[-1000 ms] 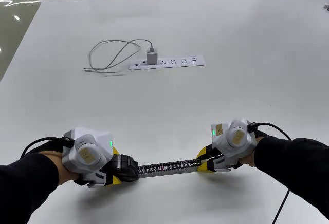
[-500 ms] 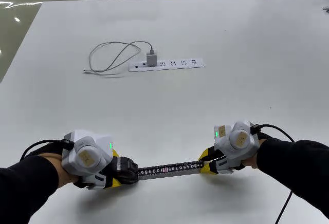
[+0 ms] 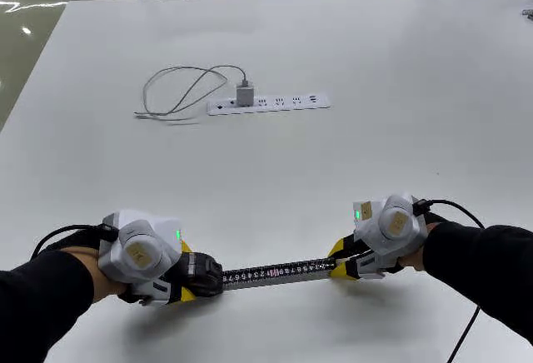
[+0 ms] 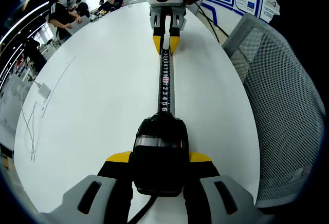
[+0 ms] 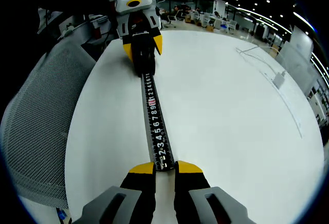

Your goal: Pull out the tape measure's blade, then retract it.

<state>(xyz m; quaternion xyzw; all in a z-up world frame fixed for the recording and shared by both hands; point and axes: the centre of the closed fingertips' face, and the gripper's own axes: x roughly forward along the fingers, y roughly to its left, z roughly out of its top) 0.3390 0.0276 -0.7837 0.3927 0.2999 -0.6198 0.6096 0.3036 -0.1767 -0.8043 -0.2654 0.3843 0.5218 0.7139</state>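
Black and chunky, the tape measure (image 4: pixel 159 154) sits close to the near edge of the white counter (image 3: pixel 375 113), toward its left corner. The left gripper (image 3: pixel 190 273) is clamped on it, with the yellow-tipped fingers (image 4: pixel 119 157) pressed against both sides of its body.

The blade (image 3: pixel 275 273) is drawn partly out and runs to the right, roughly along the near edge. Its printed numbers face up. It lies low over the counter, but whether it touches the surface cannot be told. The right gripper (image 3: pixel 337 261) holds the blade's free end, its fingers brought together on the tip. In the right gripper view the low numbers lie just ahead of those fingers.

The two grippers face each other along the blade, each held by a hand in a dark sleeve (image 3: pixel 475 263).

Farther in, near the middle of the counter, lies a white power strip (image 3: pixel 279 101). A charger (image 3: pixel 245 94) is plugged in at its left end, and its cable (image 3: pixel 179 88) loops off to the left. A grey mesh chair back (image 4: pixel 277 106) stands off the near edge.
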